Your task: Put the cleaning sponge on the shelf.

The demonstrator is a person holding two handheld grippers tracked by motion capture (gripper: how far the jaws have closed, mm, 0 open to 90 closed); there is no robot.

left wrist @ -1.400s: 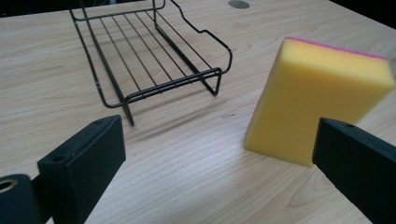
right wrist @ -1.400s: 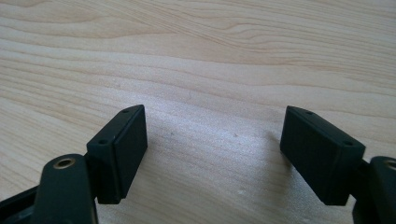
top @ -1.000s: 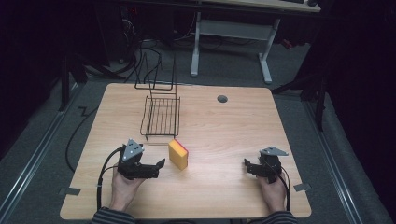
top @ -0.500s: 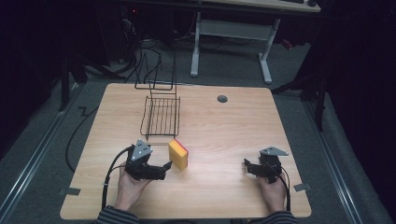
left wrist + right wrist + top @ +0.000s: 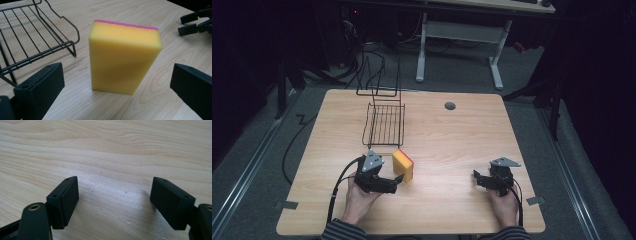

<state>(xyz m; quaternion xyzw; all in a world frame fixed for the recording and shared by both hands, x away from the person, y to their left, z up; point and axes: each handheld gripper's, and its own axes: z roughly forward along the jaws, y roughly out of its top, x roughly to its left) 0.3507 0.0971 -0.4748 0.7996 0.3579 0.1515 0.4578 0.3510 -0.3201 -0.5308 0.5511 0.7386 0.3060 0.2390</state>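
A yellow sponge [image 5: 403, 165] with a pink scouring layer stands on edge on the wooden table [image 5: 447, 135], just in front of a black wire rack [image 5: 383, 122]. My left gripper [image 5: 396, 183] sits at the sponge's near left, open, its jaws pointing at it. In the left gripper view the sponge [image 5: 122, 56] stands between and slightly beyond the two spread jaws, untouched, with the gripper [image 5: 117, 90] open around the space before it. My right gripper [image 5: 477, 178] rests low over bare wood at the near right, open and empty [image 5: 113, 197].
The wire rack [image 5: 32, 37] lies left of the sponge in the left gripper view. A round cable hole [image 5: 450, 106] is at the table's far edge. Behind the table stand a second wire frame [image 5: 379, 75] and a desk's white legs [image 5: 457, 45].
My left gripper has slid right and forward toward the sponge, closing the gap. The right gripper and the sponge have stayed put.
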